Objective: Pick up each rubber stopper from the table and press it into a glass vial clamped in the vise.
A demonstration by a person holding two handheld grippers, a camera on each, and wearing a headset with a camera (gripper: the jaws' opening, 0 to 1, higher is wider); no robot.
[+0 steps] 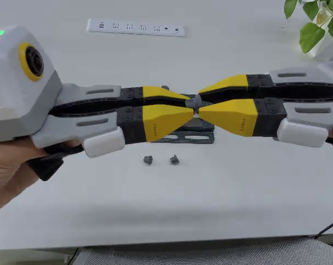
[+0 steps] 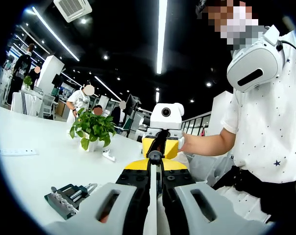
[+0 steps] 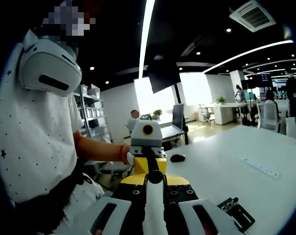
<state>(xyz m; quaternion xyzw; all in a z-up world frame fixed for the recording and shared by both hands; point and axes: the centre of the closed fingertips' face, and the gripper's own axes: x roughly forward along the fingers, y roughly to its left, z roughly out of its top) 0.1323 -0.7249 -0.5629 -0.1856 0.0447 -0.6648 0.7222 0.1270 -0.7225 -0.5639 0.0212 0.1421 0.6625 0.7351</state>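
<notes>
In the head view, the left gripper (image 1: 189, 105), held in a hand (image 1: 9, 165) at the lower left, and the right gripper (image 1: 202, 102) point at each other tip to tip above a white table (image 1: 238, 193). A small dark grey stopper (image 1: 195, 104) sits between the tips, and each gripper's yellow jaws taper together onto it. From this angle both pairs appear to be pinching it. A dark vise (image 1: 188, 136) lies on the table beneath the tips, and two more stoppers (image 1: 148, 160) (image 1: 174, 159) lie on the table just in front of it, close together but apart. A white power strip (image 1: 136, 27) lies at the far side, and a leafy plant (image 1: 315, 22) stands at the far right corner. In the left gripper view, that gripper's jaws run up nearly pressed together, with a thin slit between them, and end at the dark stopper (image 2: 155, 156). The right gripper faces it head-on just beyond. The vise (image 2: 69, 196) sits low on the left, the plant (image 2: 91, 128) stands further back, and the person in a white dotted shirt (image 2: 270, 127) stands on the right. In the right gripper view, its jaws likewise close on the stopper (image 3: 154, 176), with the left gripper facing it behind. The vise (image 3: 236, 211) is at the lower right, and the power strip (image 3: 258, 167) lies beyond it.
</notes>
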